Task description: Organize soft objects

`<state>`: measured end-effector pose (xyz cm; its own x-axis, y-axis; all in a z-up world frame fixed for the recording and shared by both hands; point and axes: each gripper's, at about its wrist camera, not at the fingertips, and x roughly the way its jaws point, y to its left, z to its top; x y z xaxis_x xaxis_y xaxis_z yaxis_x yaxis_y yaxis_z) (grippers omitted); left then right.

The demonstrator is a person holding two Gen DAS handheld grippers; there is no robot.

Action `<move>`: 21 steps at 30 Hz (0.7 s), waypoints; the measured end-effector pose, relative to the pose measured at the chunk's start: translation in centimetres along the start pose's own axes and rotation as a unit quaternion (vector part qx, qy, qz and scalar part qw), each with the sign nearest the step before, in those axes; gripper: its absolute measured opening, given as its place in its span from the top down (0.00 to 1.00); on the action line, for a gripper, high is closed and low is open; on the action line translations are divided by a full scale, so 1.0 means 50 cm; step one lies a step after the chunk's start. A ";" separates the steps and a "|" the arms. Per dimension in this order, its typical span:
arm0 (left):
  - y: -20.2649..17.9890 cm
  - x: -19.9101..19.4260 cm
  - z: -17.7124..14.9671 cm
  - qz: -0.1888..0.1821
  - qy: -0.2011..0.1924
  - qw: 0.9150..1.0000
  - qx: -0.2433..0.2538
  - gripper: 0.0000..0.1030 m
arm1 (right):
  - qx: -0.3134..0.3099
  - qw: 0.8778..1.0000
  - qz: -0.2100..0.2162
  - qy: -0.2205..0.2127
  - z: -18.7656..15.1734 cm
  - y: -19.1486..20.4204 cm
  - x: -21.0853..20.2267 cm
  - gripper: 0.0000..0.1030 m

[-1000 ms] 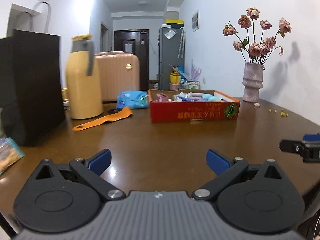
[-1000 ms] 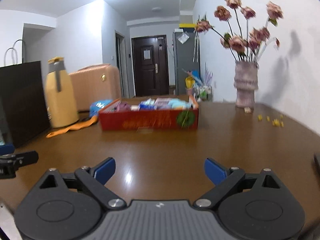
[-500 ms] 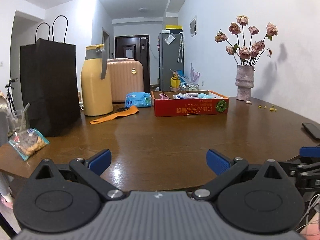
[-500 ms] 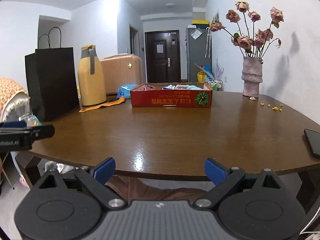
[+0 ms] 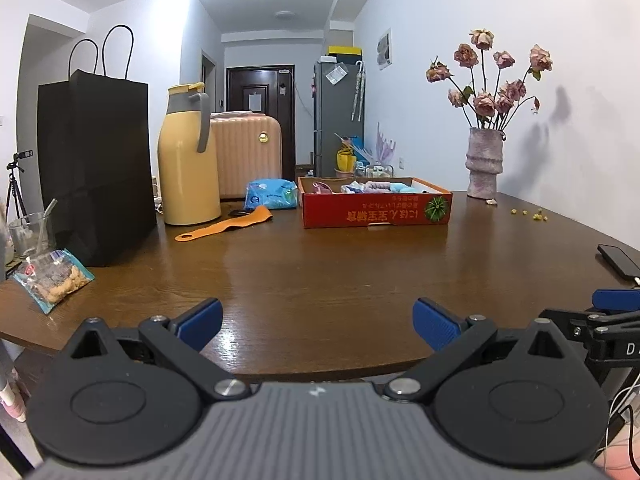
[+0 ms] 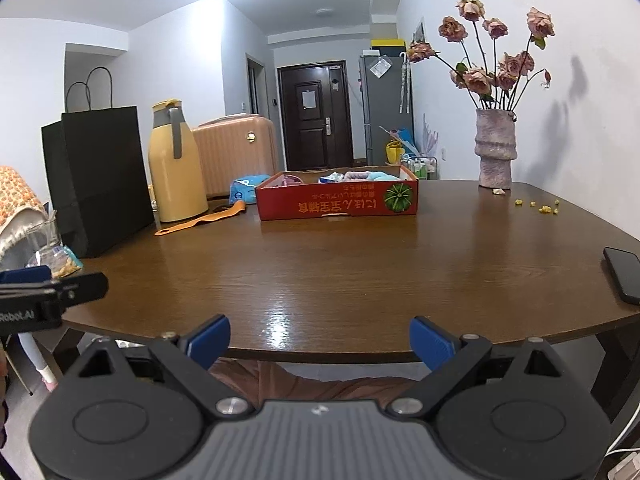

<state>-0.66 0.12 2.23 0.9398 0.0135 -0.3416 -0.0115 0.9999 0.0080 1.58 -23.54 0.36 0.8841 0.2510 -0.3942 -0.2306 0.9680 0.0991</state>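
Note:
A red cardboard box [image 5: 376, 210] [image 6: 336, 202] stands at the far side of the brown table and holds several soft items in pink, white and light blue [image 5: 372, 187] [image 6: 356, 176]. My left gripper [image 5: 318, 322] is open and empty at the table's near edge. My right gripper [image 6: 319, 338] is open and empty, just off the near edge. Each gripper shows at the side of the other's view.
A black paper bag [image 5: 94, 168], a yellow thermos jug [image 5: 186, 156], an orange strap [image 5: 224, 228] and a blue packet [image 5: 270, 195] stand at the left. A snack bag [image 5: 50, 280] lies near the left edge. A vase of dried roses [image 5: 484, 164] and a phone [image 5: 618, 258] are at the right.
Both grippers have pulled back from the box to the table's near edge. The box looks smaller and farther. Both stay open.

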 end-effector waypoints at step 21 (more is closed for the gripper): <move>0.000 0.000 -0.002 0.002 -0.003 1.000 0.003 0.00 | -0.004 1.000 0.010 0.002 -0.003 0.006 0.005 0.06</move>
<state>-0.70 0.11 2.15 0.9417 0.0184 -0.3359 -0.0141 0.9998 0.0153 1.67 -23.16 0.13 0.8774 0.2712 -0.3959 -0.2527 0.9624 0.0992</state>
